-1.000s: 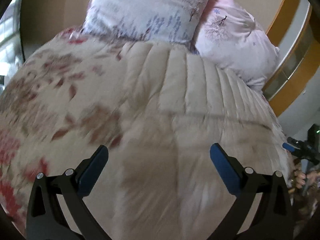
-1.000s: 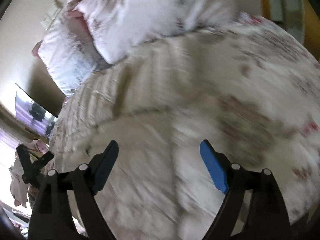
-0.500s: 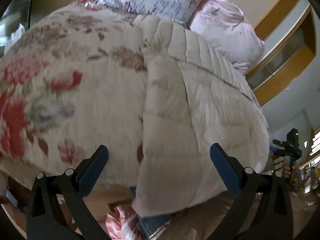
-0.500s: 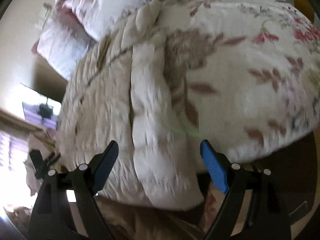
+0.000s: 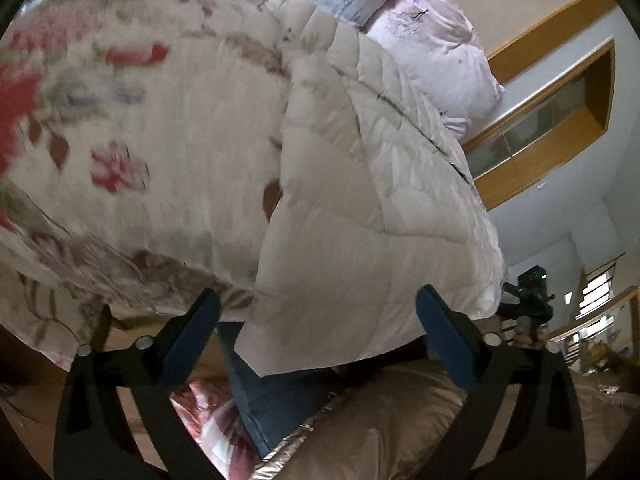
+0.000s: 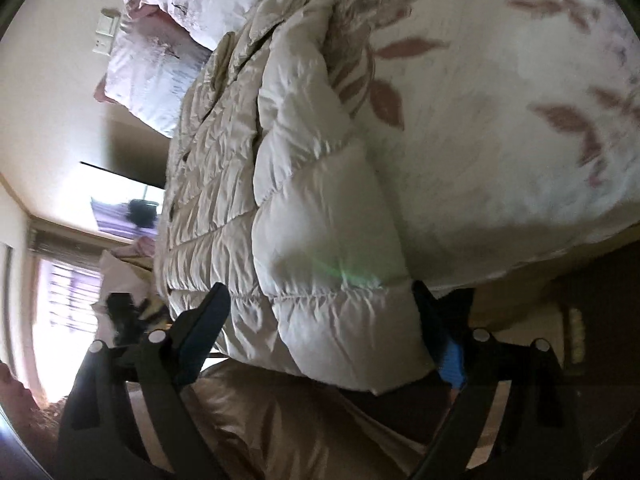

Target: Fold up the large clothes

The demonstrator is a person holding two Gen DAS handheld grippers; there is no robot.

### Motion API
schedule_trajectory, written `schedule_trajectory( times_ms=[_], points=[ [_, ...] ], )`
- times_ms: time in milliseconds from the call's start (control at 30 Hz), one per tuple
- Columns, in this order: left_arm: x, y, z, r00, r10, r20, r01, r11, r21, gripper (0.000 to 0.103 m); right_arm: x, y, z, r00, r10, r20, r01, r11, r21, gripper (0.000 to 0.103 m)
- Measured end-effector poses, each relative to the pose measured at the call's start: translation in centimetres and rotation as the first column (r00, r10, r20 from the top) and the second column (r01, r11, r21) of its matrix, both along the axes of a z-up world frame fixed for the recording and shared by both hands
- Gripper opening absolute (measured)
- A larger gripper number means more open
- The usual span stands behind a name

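Note:
A cream quilted puffer coat (image 5: 372,184) lies along the bed on a floral bedspread (image 5: 132,120), its hem hanging over the foot edge. My left gripper (image 5: 318,332) is open just below that hem, holding nothing. In the right wrist view the coat (image 6: 312,208) lies the same way, and my right gripper (image 6: 320,328) is open at its hanging lower corner, the fingers on either side of it without closing. The other gripper shows small in the distance in the left wrist view (image 5: 528,300).
Two pale pillows (image 5: 432,40) lie at the head of the bed. Below the bed edge are blue jeans (image 5: 276,396), a shiny tan cushion (image 5: 400,420) and a red-patterned cloth (image 5: 216,420). A wooden-framed window (image 5: 560,112) is on the right wall.
Both grippers have pulled back from over the coat toward the foot of the bed and dropped lower, so the hem and the floor items come into view. Both stay open.

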State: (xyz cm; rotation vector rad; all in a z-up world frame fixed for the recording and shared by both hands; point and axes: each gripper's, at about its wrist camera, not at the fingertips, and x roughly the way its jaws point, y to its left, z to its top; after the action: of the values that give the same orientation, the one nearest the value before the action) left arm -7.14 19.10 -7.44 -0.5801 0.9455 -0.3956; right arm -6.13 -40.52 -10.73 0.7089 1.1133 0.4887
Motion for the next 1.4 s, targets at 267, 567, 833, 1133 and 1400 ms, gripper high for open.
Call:
schedule_trajectory(
  times_ms=[267,567,833,1133,1400],
  points=[
    [0.9,0.0,-3.2,0.999,-0.005,-0.048,0.001,0.997,-0.078,0.077,-0.4,0.4,-1.8,0.999,0.034,0.033,-0.038,0.992,0.121,0.061],
    [-0.1,-0.9,-2.1,0.997,-0.080,-0.001,0.079,0.993,-0.089,0.030,-1.6,2.8,2.0,0.971,0.141,0.192,-0.165,0.980,0.115,0.020],
    [-0.6,-1.3,4.9,0.975,-0.067,0.210,0.069,0.998,-0.003,0.021,-1.9,4.5,8.5,0.907,0.093,0.411,-0.109,0.994,0.017,0.017],
    [3.0,-0.5,9.7,0.940,0.132,0.316,-0.145,0.989,0.017,0.020,-0.1,8.3,15.0,0.764,-0.009,0.645,0.237,0.934,-0.268,0.016],
    [7.0,-1.0,11.6,0.923,0.182,0.339,-0.215,0.975,0.061,0.019,3.5,10.7,16.3,0.700,0.006,0.714,0.393,0.831,-0.393,0.016]
  ],
)
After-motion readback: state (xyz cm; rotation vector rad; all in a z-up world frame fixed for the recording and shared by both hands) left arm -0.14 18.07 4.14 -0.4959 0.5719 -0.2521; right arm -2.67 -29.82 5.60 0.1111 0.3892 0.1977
